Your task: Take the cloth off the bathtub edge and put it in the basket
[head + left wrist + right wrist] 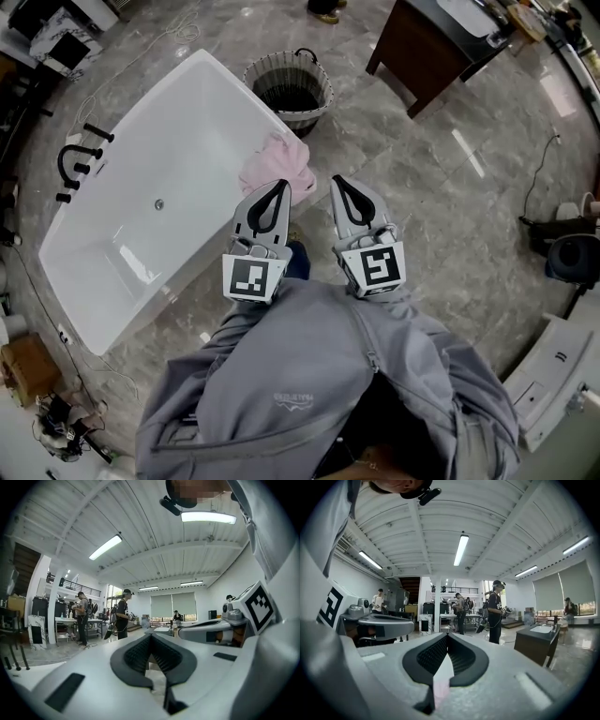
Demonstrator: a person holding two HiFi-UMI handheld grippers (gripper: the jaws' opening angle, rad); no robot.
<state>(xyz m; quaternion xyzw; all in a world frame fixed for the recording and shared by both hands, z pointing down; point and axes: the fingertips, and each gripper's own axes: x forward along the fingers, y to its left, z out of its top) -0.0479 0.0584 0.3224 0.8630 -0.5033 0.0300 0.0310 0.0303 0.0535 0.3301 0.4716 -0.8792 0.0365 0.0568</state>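
While we hold both tools side by side at the middle of the head view, the pink cloth [277, 165] lies draped over the edge of the white bathtub [141, 216], which fills the left of the frame. The left hand-held gripper [279, 187] points up-frame, and its tips overlap the cloth's lower edge in the picture; we cannot tell whether they touch it. In its own view its jaws are pressed together at the tips [151, 635] with nothing between them. The right hand-held gripper [341, 183] sits just to the right over the grey marble floor [441, 216]. Its jaws are likewise closed and empty [447, 634].

The basket [288, 91] stands on the floor at the top centre, just past the tub's corner and apart from the cloth. A black faucet [80, 164] stands at the tub's left side. A dark cabinet [427, 47] occupies the upper right. Our grey jacket [319, 394] fills the bottom of the frame.
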